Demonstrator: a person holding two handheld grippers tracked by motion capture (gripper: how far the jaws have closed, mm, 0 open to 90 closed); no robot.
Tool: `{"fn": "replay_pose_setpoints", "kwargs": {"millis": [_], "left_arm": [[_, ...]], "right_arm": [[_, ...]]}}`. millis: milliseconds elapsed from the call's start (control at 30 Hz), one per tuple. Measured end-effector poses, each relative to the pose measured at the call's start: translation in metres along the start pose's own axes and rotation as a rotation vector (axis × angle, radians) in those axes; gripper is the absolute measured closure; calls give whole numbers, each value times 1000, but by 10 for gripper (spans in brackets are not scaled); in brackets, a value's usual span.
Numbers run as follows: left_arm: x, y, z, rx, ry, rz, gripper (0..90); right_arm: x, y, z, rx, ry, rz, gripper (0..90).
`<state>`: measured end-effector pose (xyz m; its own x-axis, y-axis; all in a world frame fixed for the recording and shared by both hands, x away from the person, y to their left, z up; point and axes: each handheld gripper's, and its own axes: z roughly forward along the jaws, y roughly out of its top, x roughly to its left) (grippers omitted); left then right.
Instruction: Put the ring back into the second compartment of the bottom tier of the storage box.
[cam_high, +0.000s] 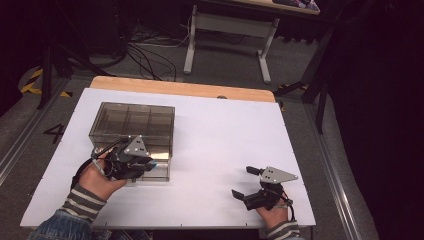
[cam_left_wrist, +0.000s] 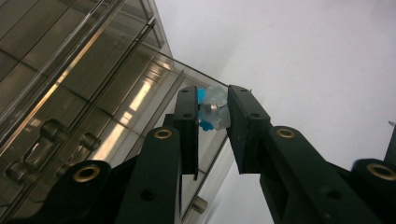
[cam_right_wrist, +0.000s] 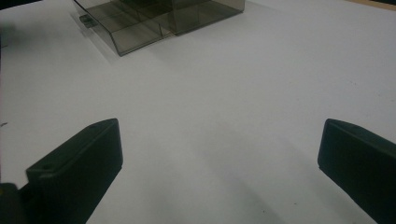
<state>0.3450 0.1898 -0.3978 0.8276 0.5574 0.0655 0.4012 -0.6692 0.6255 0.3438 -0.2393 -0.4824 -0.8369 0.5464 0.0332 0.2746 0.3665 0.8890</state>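
Note:
A smoky clear plastic box (cam_high: 132, 125) with several compartments stands on the left of the white table (cam_high: 225, 135). My left gripper (cam_high: 153, 165) hangs over the box's near right corner. It is shut on a small clear piece with a blue part (cam_left_wrist: 212, 111), pinched between the jaw tips of the left gripper (cam_left_wrist: 212, 93), above the box's edge (cam_left_wrist: 140, 93). My right gripper (cam_high: 243, 181) rests near the table's front right, jaws wide apart and nothing between them. In its own view the right gripper (cam_right_wrist: 219, 135) faces bare white table, with the box (cam_right_wrist: 140, 23) far off.
A strip of bare wood (cam_high: 180, 89) runs along the table's far edge. Beyond it are floor cables (cam_high: 150, 55) and the white frame of another table (cam_high: 225, 30). A metal rail (cam_high: 330, 165) runs along the right side.

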Motion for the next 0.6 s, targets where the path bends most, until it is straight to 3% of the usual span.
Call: {"fn": "replay_pose_setpoints", "kwargs": {"millis": [600], "left_arm": [[19,-13,-1,39,47,-76,745]], "right_arm": [[0,0,0,0,3,4,6]]}}
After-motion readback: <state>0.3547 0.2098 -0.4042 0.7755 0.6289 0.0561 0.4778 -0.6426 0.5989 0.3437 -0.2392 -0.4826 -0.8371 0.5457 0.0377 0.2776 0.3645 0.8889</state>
